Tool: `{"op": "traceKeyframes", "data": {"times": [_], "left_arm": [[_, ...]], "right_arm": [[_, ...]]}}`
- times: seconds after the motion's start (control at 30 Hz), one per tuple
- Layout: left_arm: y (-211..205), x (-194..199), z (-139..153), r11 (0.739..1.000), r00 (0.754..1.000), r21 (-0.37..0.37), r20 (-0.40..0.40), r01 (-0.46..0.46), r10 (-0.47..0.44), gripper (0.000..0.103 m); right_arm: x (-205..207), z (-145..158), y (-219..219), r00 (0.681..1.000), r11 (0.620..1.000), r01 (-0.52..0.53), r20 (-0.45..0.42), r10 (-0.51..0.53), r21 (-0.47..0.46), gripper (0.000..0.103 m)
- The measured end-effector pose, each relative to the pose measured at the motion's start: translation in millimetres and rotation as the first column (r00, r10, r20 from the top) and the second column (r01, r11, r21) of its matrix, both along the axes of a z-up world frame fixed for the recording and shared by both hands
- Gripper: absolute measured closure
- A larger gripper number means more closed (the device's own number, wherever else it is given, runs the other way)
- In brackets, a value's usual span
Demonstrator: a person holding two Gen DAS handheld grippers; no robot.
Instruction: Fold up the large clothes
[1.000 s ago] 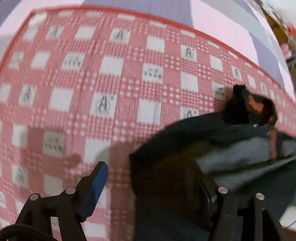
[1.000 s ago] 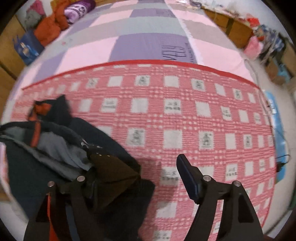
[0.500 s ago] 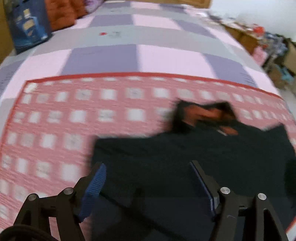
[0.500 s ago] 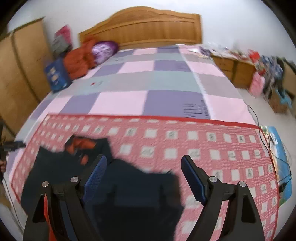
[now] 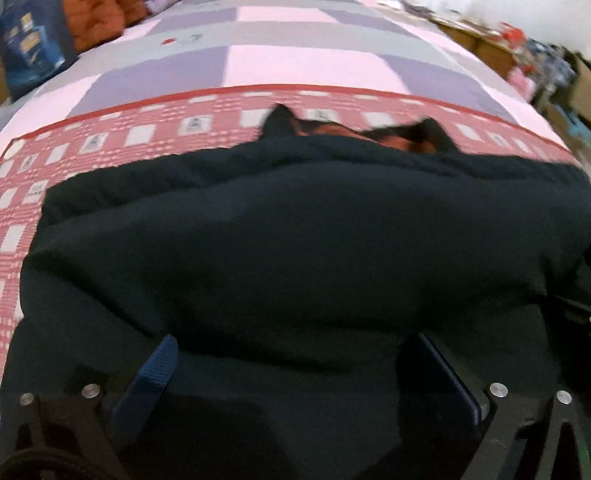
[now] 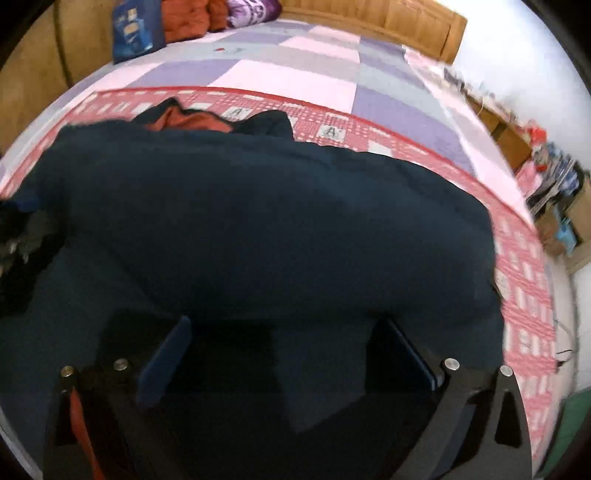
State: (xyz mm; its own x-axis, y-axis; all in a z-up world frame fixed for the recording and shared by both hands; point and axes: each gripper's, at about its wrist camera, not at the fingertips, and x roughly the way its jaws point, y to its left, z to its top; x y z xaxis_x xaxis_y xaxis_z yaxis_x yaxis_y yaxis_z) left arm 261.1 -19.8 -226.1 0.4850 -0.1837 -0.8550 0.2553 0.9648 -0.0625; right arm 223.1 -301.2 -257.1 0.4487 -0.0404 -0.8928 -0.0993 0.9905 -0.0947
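I've got the left gripper (image 5: 295, 373) w/ jaws opening, spread wide, nothing pinched; the dark jacket (image 5: 295, 240) lies under and between the blue pads (image 5: 155, 369) but they don't press on it. Same on the right gripper (image 6: 291, 354): jaws opening wide, jacket (image 6: 258, 221) cloth below the gap, no grip. Whether the tips brush the fabric I can't tell, pics are blurred.

The jacket lies spread flat on the red checked blanket (image 5: 110, 136), dark back side up, its collar w/ orange lining (image 6: 184, 120) at the far end, near the blanket's red border. Beyond the blanket is the pink and purple bedspread (image 6: 288, 77); a blue bag (image 6: 135, 31) sits at the bedspread's far left corner.

Vs a sec ago: then the jacket was bunched at one side of the blanket w/ grey lining showing, and each gripper had a fold of it. Now it's laid out across the blanket, and both grippers have let go.
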Motion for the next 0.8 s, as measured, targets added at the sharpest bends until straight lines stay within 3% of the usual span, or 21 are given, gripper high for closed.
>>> {"op": "traceKeyframes", "data": {"times": [0.3,0.53,0.63,0.7,0.8], "left_arm": [[15,42,-9,0.99,0.991,0.074,0.063,-0.119,0.115,0.0],[36,87,-23,0.966,0.981,0.167,0.023,-0.196,0.195,0.0],[48,96,-24,0.967,0.976,0.141,-0.026,-0.213,0.218,0.0],[44,83,-10,0.969,0.98,0.151,0.025,-0.198,0.196,0.005],[25,38,19,0.988,0.99,0.128,0.124,-0.085,0.069,0.005]], "right_arm": [[86,-8,4,0.999,0.997,0.052,-0.012,-0.051,0.052,0.0],[126,-8,-22,0.99,0.987,0.141,0.004,-0.142,0.073,0.0],[125,-2,-33,0.984,0.979,0.178,0.007,-0.179,0.097,0.0],[108,14,-30,0.988,0.985,0.139,0.053,-0.145,0.101,0.001],[51,48,-21,0.981,0.993,0.079,0.168,-0.093,0.09,0.001]]}}
